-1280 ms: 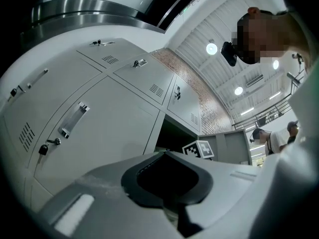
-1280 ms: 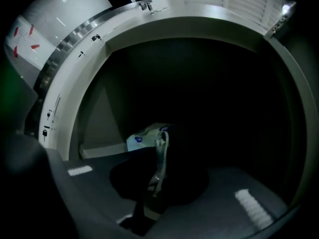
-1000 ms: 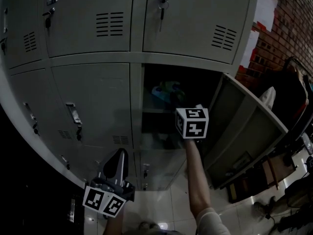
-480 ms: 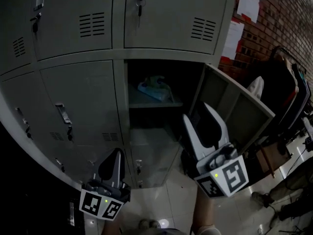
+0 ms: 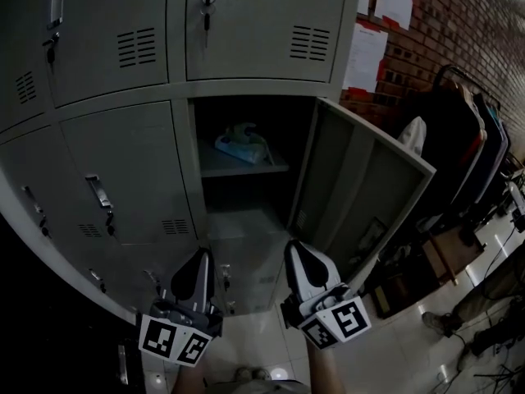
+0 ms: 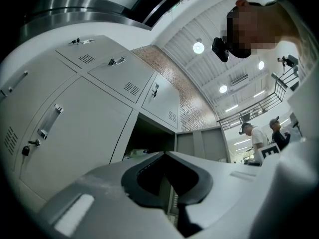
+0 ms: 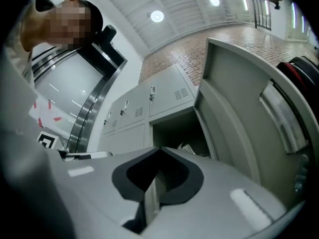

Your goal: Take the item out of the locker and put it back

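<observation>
The item (image 5: 240, 144) is a blue-green and white packet lying on the shelf inside the open locker (image 5: 246, 171). Its edge peeks over the jaws in the left gripper view (image 6: 137, 153) and the right gripper view (image 7: 187, 148). The locker door (image 5: 361, 183) stands swung out to the right. My right gripper (image 5: 297, 250) is low in front of the locker, well below the shelf, shut and empty. My left gripper (image 5: 199, 260) hangs beside it at the left, jaws together, holding nothing.
Closed grey lockers (image 5: 123, 171) fill the left and top, some with keys in their locks (image 5: 206, 11). A brick wall with papers (image 5: 459, 31) and a rack of dark bags (image 5: 472, 150) stand at the right. Light floor tiles (image 5: 254, 343) lie below.
My right gripper has drawn back out of the locker and down to beside the left one, and its jaws have shut. The item stays on the shelf. The view has shifted right.
</observation>
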The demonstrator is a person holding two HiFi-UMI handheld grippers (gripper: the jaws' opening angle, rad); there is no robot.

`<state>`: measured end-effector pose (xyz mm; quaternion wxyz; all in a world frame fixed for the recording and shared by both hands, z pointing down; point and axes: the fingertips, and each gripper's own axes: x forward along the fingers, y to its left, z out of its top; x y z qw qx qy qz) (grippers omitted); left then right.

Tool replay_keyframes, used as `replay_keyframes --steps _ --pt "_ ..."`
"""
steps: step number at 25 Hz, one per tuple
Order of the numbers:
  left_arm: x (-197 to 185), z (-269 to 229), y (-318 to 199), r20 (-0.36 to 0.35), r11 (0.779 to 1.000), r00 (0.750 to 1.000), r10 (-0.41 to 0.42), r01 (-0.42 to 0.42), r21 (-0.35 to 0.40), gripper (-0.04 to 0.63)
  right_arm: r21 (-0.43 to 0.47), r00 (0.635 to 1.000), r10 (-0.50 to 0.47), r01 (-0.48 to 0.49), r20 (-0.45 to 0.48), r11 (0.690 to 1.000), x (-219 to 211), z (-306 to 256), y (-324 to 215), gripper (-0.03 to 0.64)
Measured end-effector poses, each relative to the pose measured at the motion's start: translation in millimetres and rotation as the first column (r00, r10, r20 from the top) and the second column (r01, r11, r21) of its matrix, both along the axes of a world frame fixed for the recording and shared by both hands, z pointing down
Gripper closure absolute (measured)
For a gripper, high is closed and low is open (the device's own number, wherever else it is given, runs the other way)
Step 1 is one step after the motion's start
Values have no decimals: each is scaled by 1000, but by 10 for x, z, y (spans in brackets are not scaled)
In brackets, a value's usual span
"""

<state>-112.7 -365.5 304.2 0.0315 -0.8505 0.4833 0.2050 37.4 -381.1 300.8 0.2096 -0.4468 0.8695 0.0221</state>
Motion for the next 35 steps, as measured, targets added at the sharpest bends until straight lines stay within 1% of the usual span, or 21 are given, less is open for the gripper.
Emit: replay_keyframes --steps 4,12,14,18,20,21,24,27,31,35 --pt "4 -11 13 -7 1000 1000 -2 2 2 591 5 1000 -18 18 -3 1000 -25 -22 27 614" --pt "5 10 36 -21 1000 1000 -13 13 -16 592 -25 999 -52 52 -13 998 -91 20 63 614" --pt "2 -31 42 -26 1000 999 -18 17 -9 592 -30 998 -60 60 -18 998 -87 11 109 614" --pt "-23 -99 200 -28 999 999 -33 34 35 591 -30 997 -74 74 -17 997 -48 80 357 614" --pt "-42 -36 344 -32 998 999 -39 40 51 591 -20 998 -68 68 -14 997 -23 143 523 614" --pt "-48 43 449 -37 998 999 -39 41 48 592 -21 998 -67 67 -13 998 -15 200 637 614" --pt "-39 360 884 -42 999 999 -28 29 17 591 -37 998 -66 67 7 997 1 425 1080 614" --pt "-32 636 1479 -47 1000 999 -9 9 -9 591 -58 998 -66 67 23 996 -52 658 1647 614" --pt "-39 840 2559 -55 1000 998 5 -6 -15 592 -79 997 -78 80 29 994 -162 889 2676 614" --pt "-82 843 3763 -37 1000 999 6 -7 -21 591 -87 995 -95 97 37 991 -260 910 3876 614"
